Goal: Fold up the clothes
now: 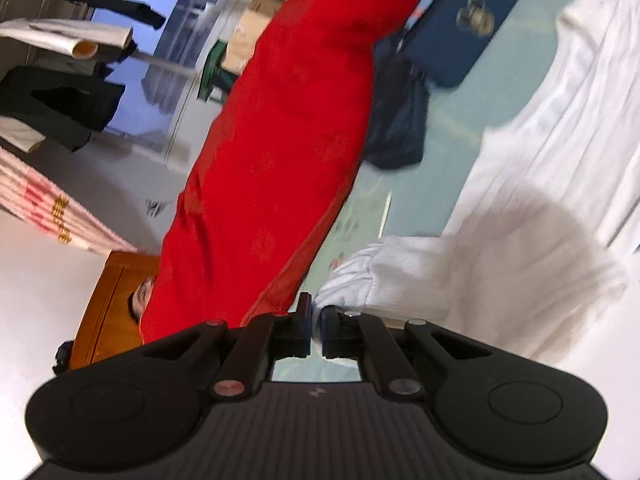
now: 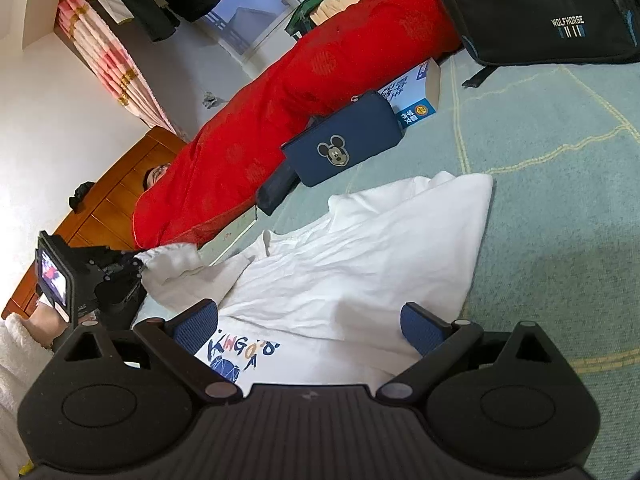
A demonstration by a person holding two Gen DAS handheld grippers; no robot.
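Note:
A white sweatshirt (image 2: 360, 248) with coloured printed letters lies spread on the teal bed sheet (image 2: 560, 220). My left gripper (image 1: 317, 314) is shut on the ribbed cuff of its sleeve (image 1: 360, 276), and the sleeve trails off to the right in the left wrist view. The right wrist view shows that left gripper (image 2: 134, 266) at the left, pulling the white sleeve (image 2: 176, 260) out sideways. My right gripper (image 2: 310, 320) stands open just above the sweatshirt's printed front, with only cloth below its blue pads (image 2: 196, 326).
A long red quilt (image 2: 288, 120) lies along the far side, with a person's head at its end by the wooden headboard (image 2: 120, 184). A navy pouch (image 2: 340, 148), a blue and white box (image 2: 416, 92) and a black backpack (image 2: 540, 12) lie behind the sweatshirt.

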